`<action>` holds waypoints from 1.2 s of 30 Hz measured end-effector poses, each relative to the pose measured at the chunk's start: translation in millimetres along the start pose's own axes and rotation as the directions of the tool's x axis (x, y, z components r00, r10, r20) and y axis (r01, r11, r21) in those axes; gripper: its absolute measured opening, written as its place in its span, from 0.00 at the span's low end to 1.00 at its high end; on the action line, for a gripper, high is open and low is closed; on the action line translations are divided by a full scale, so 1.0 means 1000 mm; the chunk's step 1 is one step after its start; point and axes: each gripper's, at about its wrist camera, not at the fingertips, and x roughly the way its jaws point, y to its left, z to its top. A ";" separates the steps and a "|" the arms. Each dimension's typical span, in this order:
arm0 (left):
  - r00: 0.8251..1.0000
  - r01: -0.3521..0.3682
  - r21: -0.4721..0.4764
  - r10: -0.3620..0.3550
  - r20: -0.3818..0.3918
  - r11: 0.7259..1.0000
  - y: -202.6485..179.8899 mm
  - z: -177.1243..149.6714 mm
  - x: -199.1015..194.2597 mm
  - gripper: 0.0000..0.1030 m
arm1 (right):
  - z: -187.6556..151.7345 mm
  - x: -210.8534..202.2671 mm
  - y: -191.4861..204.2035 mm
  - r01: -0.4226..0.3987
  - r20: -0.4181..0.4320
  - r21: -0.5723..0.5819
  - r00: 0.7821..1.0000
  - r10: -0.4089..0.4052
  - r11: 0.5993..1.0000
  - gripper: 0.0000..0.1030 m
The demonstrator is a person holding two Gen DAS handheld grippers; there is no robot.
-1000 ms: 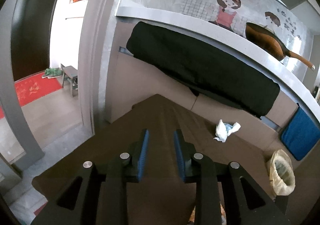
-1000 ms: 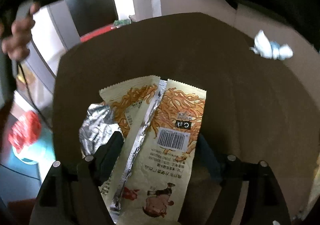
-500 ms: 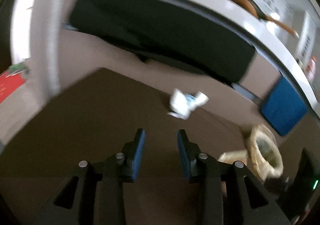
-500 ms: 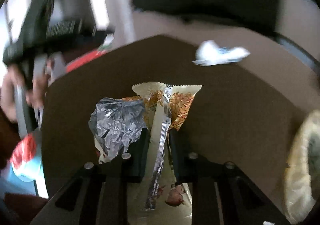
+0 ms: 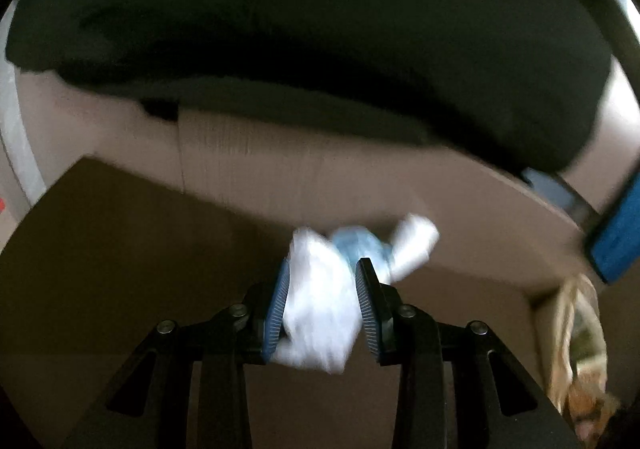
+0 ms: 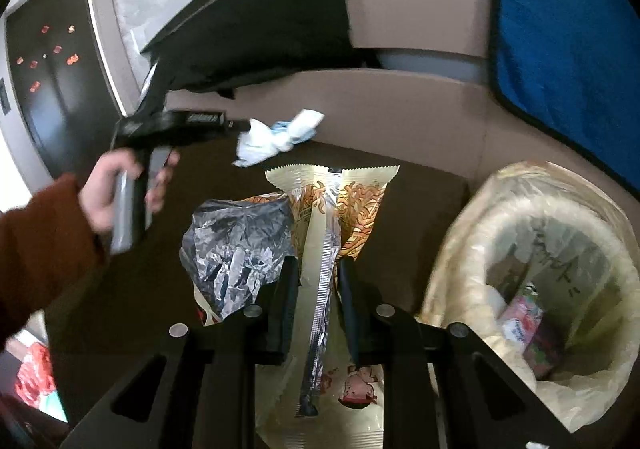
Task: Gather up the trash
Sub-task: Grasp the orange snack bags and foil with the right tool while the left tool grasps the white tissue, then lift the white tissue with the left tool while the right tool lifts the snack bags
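A crumpled white and light-blue tissue wad (image 5: 320, 297) lies on the brown table, between the blue pads of my left gripper (image 5: 322, 269), whose jaws stand apart around it. It also shows in the right wrist view (image 6: 276, 137) at the tip of the left gripper. My right gripper (image 6: 318, 269) is shut on a cream noodle snack wrapper (image 6: 332, 201) with a silver foil inside (image 6: 236, 245), held above the table beside the lined trash bin (image 6: 532, 289).
The brown table (image 5: 120, 257) meets a beige bench back (image 5: 280, 169). A black cushion (image 5: 320, 49) lies along the back. A blue cloth (image 6: 560, 29) hangs at the right. The bin (image 5: 580, 329) holds several wrappers.
My left gripper moved forward to the tissue wad, which now sits between its pads. My right gripper carried the wrapper rightwards to beside the bin.
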 end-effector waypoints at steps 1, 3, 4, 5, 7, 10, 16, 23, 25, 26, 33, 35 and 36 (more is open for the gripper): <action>1.000 0.023 0.011 -0.023 0.005 1.000 -0.001 0.005 0.005 0.35 | -0.001 0.002 -0.005 0.002 -0.004 0.003 1.000 -0.002 1.000 0.18; 0.998 0.069 0.056 -0.068 -0.012 0.996 -0.006 0.014 0.016 0.38 | -0.003 0.004 -0.015 -0.001 -0.010 0.019 1.000 0.001 1.000 0.18; 0.997 0.076 0.089 -0.074 -0.030 0.993 -0.011 0.016 0.021 0.40 | -0.004 0.005 -0.021 -0.003 -0.011 0.031 1.000 0.003 1.000 0.18; 0.996 0.081 0.127 -0.075 -0.055 0.989 -0.016 0.016 0.027 0.41 | -0.003 0.005 -0.024 -0.005 -0.009 0.039 1.000 0.005 0.999 0.18; 0.990 0.075 0.223 -0.046 -0.133 0.972 -0.027 0.013 0.043 0.41 | -0.002 0.004 -0.030 -0.010 0.002 0.055 1.000 0.010 0.998 0.18; 0.987 0.075 0.290 -0.031 -0.155 0.954 -0.040 0.007 0.051 0.44 | 0.001 0.005 -0.036 -0.019 0.013 0.067 1.000 0.018 0.998 0.19; 0.986 0.028 0.300 0.022 -0.164 0.954 -0.061 -0.001 0.054 0.46 | -0.002 0.006 -0.038 -0.041 0.011 0.093 0.999 0.040 0.995 0.19; 0.978 -0.110 0.269 0.152 -0.142 0.957 -0.081 -0.004 0.060 0.48 | -0.009 0.006 -0.035 -0.025 -0.022 0.091 0.999 0.027 0.996 0.20; 0.974 -0.129 0.194 0.161 -0.158 0.972 -0.078 -0.002 0.062 0.52 | -0.010 0.001 -0.034 -0.019 -0.022 0.090 1.000 0.021 0.996 0.20; 0.973 -0.132 0.166 0.160 -0.166 0.977 -0.076 -0.002 0.062 0.53 | -0.011 -0.001 -0.033 -0.018 -0.022 0.089 1.000 0.020 0.996 0.21; 0.974 -0.097 -0.031 0.089 -0.210 0.995 -0.058 -0.005 0.052 0.44 | -0.015 -0.024 -0.025 -0.004 0.003 0.073 1.000 0.004 0.997 0.21; 0.975 -0.125 -0.028 0.118 -0.190 0.992 -0.061 -0.013 0.038 0.40 | -0.015 -0.033 -0.023 -0.003 0.013 0.070 1.000 0.002 0.998 0.21; 0.973 -0.158 -0.014 0.153 -0.171 0.987 -0.064 -0.018 0.028 0.39 | -0.015 -0.038 -0.022 0.002 0.020 0.065 1.000 -0.003 0.998 0.21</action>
